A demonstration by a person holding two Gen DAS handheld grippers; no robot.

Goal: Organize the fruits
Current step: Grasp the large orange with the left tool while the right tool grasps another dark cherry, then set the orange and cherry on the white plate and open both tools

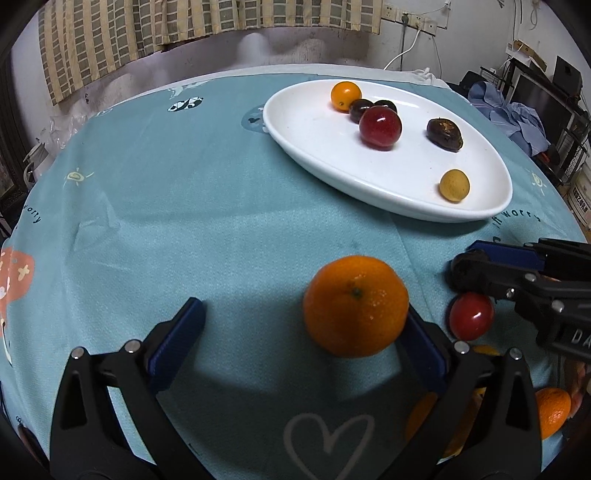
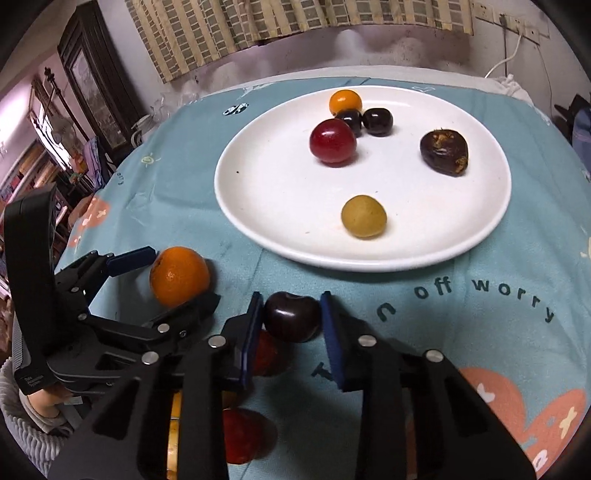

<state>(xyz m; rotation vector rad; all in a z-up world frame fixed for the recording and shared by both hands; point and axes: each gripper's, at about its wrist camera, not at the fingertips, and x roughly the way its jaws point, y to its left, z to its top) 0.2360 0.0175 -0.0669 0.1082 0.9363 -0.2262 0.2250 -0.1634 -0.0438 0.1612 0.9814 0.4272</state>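
Right wrist view shows a dark cherry [image 2: 291, 316], glossy and almost black, on the teal tablecloth [image 2: 461, 332] just near of the white plate [image 2: 258, 236]. The right gripper [image 2: 291, 325] pinches this cherry – both blue pads touch its sides – and it points down at a slant. The left gripper [image 1: 303, 325] is spread wide around an orange mandarin [image 1: 356, 306]; only its right finger touches the fruit.

Checked curtain [image 1: 207, 22], wall sockets [image 1: 410, 16], crumpled blue cloth [image 1: 517, 118].
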